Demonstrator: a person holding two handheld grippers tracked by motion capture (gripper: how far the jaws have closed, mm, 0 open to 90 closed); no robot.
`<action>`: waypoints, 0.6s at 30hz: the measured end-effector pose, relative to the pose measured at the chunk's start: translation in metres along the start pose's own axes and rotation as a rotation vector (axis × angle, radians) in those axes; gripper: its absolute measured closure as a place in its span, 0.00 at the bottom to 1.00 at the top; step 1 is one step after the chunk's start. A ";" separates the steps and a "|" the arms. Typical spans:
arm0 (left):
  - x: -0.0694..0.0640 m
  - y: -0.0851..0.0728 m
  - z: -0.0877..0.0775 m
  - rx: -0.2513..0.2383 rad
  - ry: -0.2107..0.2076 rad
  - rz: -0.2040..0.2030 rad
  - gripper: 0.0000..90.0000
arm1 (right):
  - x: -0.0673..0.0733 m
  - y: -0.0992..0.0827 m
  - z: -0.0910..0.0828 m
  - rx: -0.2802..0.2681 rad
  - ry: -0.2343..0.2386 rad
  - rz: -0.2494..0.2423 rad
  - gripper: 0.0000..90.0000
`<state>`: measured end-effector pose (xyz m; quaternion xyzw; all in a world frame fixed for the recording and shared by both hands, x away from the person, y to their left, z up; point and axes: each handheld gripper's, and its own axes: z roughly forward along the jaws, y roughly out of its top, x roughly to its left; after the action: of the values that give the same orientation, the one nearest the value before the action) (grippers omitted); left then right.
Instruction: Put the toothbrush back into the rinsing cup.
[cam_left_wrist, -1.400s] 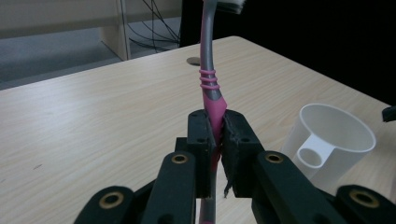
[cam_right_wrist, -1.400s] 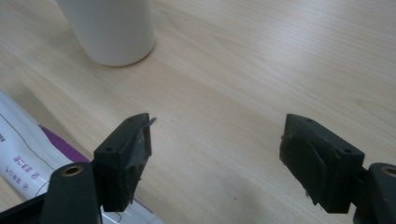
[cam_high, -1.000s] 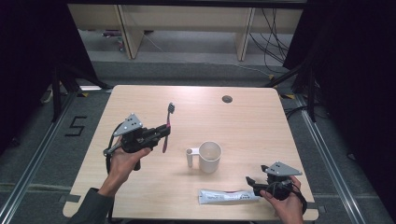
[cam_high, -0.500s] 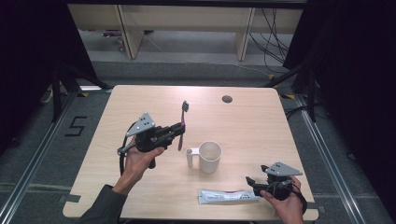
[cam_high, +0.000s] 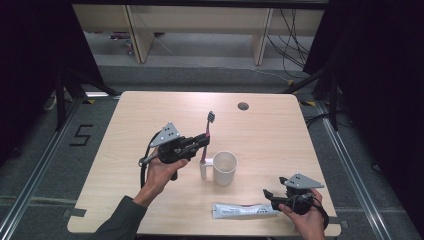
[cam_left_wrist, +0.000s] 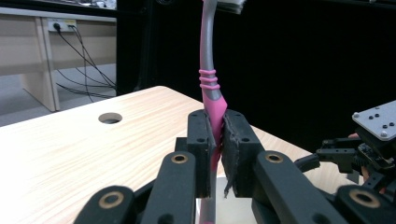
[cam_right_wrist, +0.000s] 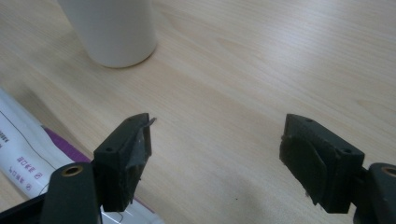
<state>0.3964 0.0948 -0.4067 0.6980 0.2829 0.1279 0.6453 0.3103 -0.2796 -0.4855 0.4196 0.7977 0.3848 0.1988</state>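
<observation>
- Right gripper (cam_high: 272, 196): jaws apart, empty, low by the near table (cam_high: 150, 215) edge, tip at the toothpaste tube (cam_high: 245, 210).
- Left gripper (cam_high: 200, 143): clamped on the toothbrush (cam_high: 207, 131), upright, just left of the mug (cam_high: 224, 168).
- Risk: handle tip clips the mug rim, tipping it or twisting the brush in the pads.
- Far half of the table is open.

the pale wooden tabletop (cam_high: 150, 210) has a round cable hole (cam_high: 243, 106) near its far edge. a white mug (cam_high: 224, 168) stands upright near the middle, handle to the left. a white toothpaste tube (cam_high: 245, 210) lies flat near the front edge, apart from the mug.
</observation>
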 end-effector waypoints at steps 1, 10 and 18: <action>0.000 -0.001 0.001 0.001 0.004 -0.002 0.91 | 0.000 0.000 0.000 0.000 0.000 0.000 0.28; 0.002 -0.014 0.005 0.016 0.001 0.008 0.90 | 0.001 0.000 0.000 -0.004 0.000 -0.001 0.28; 0.003 -0.024 0.000 0.023 0.007 0.023 0.90 | 0.002 0.000 0.000 0.011 0.009 0.017 0.28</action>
<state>0.3935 0.0966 -0.4303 0.7082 0.2788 0.1344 0.6346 0.3092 -0.2781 -0.4860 0.4256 0.7970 0.3840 0.1899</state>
